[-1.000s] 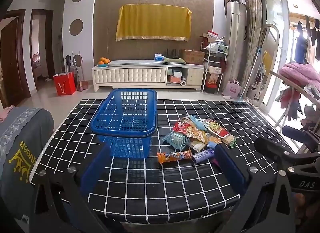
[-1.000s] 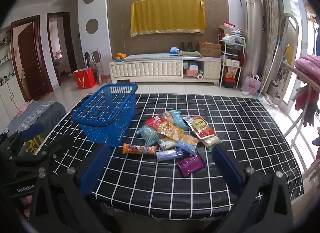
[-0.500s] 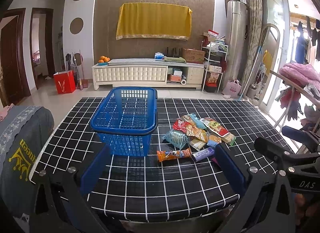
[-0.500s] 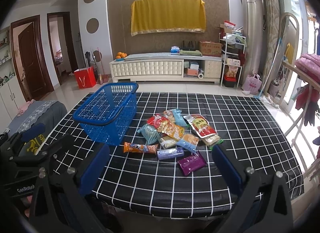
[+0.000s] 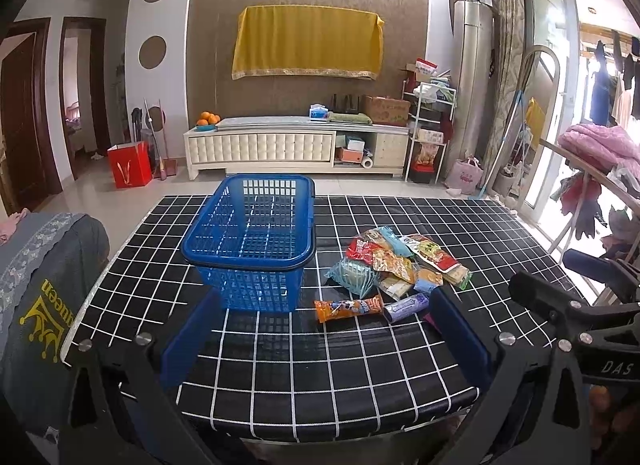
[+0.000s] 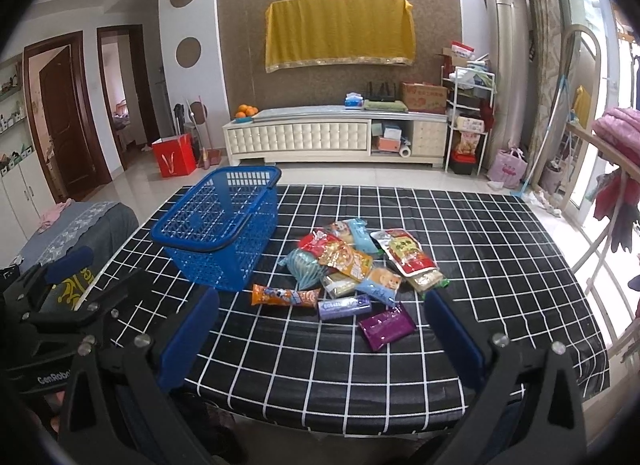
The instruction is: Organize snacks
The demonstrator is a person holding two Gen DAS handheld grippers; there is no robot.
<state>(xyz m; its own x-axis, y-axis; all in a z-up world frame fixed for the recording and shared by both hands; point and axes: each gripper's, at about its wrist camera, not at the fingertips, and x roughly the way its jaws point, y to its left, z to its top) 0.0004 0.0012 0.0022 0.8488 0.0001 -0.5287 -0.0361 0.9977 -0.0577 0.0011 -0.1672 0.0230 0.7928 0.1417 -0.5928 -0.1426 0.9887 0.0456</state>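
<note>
Left tongs [image 5: 320, 329] wide apart, holding nothing, hovering over the near edge of the checked desk [image 5: 360, 377]. Right tongs [image 6: 320, 329] also wide and empty. Snack pile [image 6: 356, 261] lies mid-desk, ahead of both tongs, not touching them. Orange snack bar [image 6: 285, 296] and purple packet [image 6: 386, 325] are nearest, between the right tongs' fingers in view. Empty blue basket [image 5: 250, 241] stands just left of the pile.

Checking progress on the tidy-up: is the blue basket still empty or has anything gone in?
Empty. Through the blue basket mesh only its bare floor shows; the snack packets all lie beside it on the table.
</note>
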